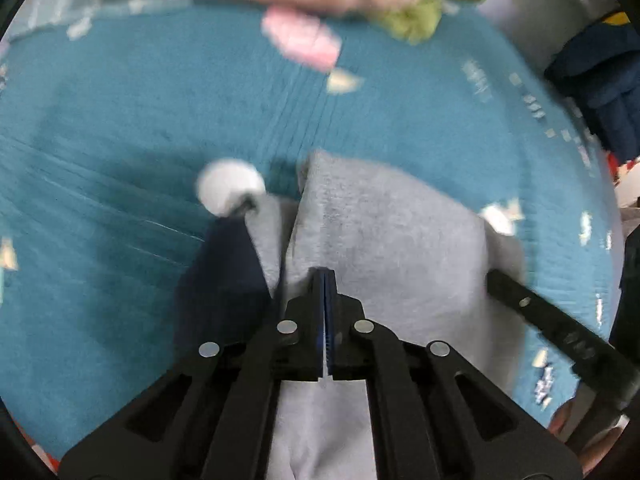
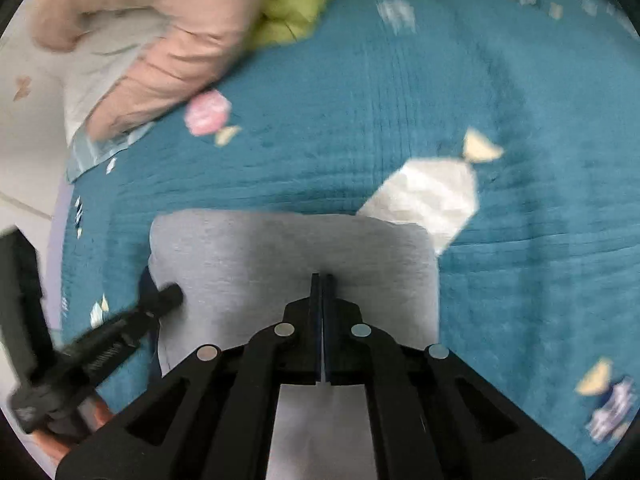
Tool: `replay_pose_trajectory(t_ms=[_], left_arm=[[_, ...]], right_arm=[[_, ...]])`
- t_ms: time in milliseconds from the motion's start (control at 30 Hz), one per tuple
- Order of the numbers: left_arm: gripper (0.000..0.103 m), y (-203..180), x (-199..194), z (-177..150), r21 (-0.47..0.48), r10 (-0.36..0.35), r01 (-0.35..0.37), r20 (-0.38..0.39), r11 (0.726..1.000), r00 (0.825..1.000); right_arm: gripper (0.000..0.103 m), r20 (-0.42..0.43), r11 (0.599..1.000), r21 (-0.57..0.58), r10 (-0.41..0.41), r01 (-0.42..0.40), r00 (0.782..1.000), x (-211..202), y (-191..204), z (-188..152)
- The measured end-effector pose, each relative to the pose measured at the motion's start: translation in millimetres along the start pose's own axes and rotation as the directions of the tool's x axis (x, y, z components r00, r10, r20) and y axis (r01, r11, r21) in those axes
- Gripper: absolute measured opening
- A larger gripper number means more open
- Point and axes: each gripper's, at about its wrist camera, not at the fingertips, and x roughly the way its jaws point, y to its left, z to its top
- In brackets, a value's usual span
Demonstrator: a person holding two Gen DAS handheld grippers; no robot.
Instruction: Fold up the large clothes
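A grey garment [image 1: 384,232] lies partly folded on a teal bedspread [image 1: 140,120]; it also shows in the right wrist view [image 2: 288,248]. A dark navy part [image 1: 224,280] of it shows at its left side. My left gripper [image 1: 325,276] is shut on the grey garment. My right gripper [image 2: 322,280] is shut on the garment's near edge. The right gripper also appears in the left wrist view [image 1: 496,280], at the garment's right side. The left gripper appears in the right wrist view [image 2: 172,296], at the garment's left edge.
The teal bedspread [image 2: 360,100] carries candy prints. A pink cloth [image 2: 160,40] and a green cloth [image 2: 296,4] lie at the far side. Dark blue clothes [image 1: 600,80] hang at the right. Both views are motion-blurred.
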Motion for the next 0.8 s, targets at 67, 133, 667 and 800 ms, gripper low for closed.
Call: replay_pose_trajectory(t_ms=[67,133,667,800], left_arm=[[0.002,6,-6,-7,0.006,-0.004,0.004,0.020,1.000,1.000],[0.002,7,-15,-10,0.028,-0.016,0.015,0.034,1.000,0.999],[0.089,73,-57,-60,0.068,-0.151,0.154,-0.045,0.986,0.987],[0.088,83,-35,-74,0.005,-0.230,0.231,-0.057,0.973,0.971]], right_arm=[[0.000,-0.027,0.997,0.054,0.051,-0.050,0.998,-1,-8,7],[0.000,-0.034,0.999,0.019,0.051,-0.050,0.998,-7,-5,8],[0.080,-0.090,0.997,-0.028,0.070,-0.073,0.993,-35,-9,-54],[0.081,-0.145,0.995,-0.024,0.095,-0.100,0.985,-4,-12,-72]])
